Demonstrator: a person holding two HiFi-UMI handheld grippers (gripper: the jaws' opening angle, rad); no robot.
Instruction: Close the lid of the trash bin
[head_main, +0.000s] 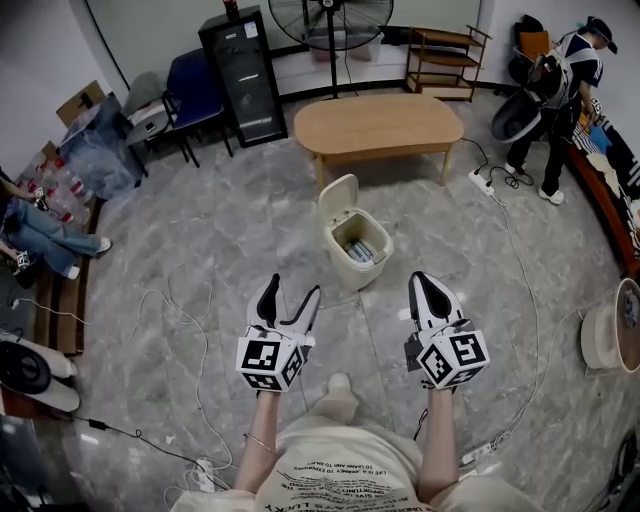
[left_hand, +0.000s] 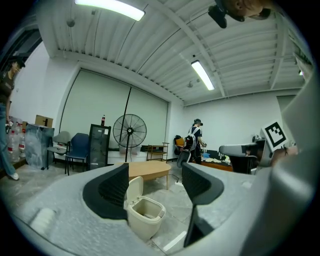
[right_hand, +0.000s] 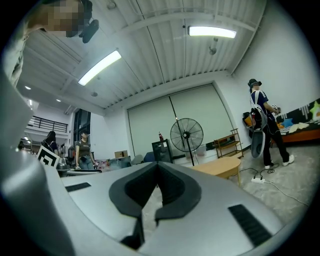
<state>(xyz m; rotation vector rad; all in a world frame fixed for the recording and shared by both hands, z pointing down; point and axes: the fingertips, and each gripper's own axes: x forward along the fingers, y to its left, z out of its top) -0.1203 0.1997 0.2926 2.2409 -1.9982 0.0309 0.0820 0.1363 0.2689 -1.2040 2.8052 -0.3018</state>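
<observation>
Far ahead on the floor (head_main: 200, 250): cream trash bin (head_main: 357, 243), lid (head_main: 338, 198) upright. Near, left gripper (head_main: 293, 288) spread, empty; right gripper (head_main: 423, 280) clenched, empty.

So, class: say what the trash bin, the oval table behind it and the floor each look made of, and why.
Trash bin: probably plastic, cream, matt, with smoothly moulded rounded corners.
Table: wood or wood veneer, light brown with an even satin top; which one is unclear.
Floor: grey veined stone or stone-look tile, slightly glossy.
</observation>
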